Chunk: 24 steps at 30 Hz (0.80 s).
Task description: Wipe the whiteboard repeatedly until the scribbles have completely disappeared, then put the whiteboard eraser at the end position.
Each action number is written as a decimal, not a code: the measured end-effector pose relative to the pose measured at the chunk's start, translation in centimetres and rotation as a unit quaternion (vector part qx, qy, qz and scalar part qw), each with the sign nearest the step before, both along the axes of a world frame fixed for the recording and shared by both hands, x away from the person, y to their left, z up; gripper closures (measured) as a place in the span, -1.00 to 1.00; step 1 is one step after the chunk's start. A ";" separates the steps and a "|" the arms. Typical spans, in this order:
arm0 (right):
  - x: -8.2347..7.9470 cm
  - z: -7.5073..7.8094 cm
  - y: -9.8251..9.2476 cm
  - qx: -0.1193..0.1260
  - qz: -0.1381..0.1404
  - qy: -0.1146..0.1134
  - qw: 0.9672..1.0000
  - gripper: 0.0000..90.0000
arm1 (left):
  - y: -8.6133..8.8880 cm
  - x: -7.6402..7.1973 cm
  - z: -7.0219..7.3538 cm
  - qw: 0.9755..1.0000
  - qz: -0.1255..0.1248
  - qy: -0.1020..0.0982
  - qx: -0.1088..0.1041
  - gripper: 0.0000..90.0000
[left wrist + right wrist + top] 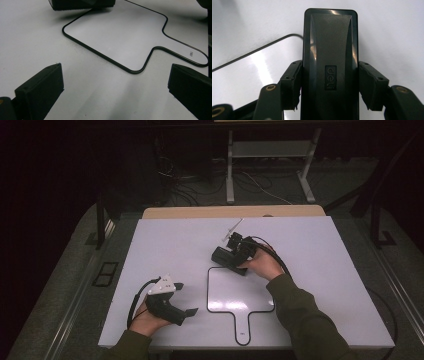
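Here, near to far:

Left hand-held gripper (186, 298): it rests low near the surface's (165, 240) front-left corner, the person's left hand (148, 320) under it. Its jaws stand wide apart with nothing between them, and they point across toward the board.

Whiteboard (240, 290): a small paddle-shaped board with a black rim lies flat near the front edge, around the middle. Its handle points back toward the person, and its far edge lies just beside the eraser.

Right hand-held gripper (329, 82): the right hand (262, 265) carries it beyond the board's far right corner, angled leftward and down. Its jaws are clamped on the two long sides of the eraser.

Eraser (329, 50): a black oblong block lies at the board's far edge, toward the surface's centre. Its long axis runs straight out along the jaws, away from the right hand.

Key relation: the eraser sits at the board's far rim, so the wipe, as I judge it, means drawing it nearer, onto the white face.

Nearer hand: the right hand has the eraser, while the left sits beside the board's near-left side, placed to steady it.
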State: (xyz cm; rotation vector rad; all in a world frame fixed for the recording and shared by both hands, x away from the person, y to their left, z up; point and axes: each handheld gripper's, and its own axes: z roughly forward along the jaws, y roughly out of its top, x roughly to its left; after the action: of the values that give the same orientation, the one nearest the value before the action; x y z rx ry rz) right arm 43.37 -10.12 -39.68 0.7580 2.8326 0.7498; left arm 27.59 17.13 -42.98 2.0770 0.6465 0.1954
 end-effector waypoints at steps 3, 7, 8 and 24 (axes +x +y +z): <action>0.6 0.3 -0.3 0.001 -0.005 -0.006 1.000 -0.13 | 0.0 0.0 0.0 1.000 0.001 0.000 0.000 -1.00; 1.7 0.7 -0.8 0.005 -0.021 -0.005 1.000 -0.13 | 0.0 0.0 0.1 1.000 0.000 0.000 -0.001 -1.00; 2.0 0.8 -0.9 0.006 -0.026 -0.004 1.000 -0.13 | 0.0 -0.1 0.1 1.000 0.000 0.000 -0.001 -1.00; 7.6 -0.1 -1.9 -0.003 -0.082 0.007 0.997 -0.13 | 0.2 -0.1 0.1 1.000 0.002 -0.001 -0.001 -1.00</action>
State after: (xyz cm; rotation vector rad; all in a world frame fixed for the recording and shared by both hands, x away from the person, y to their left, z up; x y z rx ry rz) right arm 50.96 -12.03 -39.79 0.9850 2.7411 0.7137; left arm 27.46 17.37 -42.85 2.0743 0.6491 0.1984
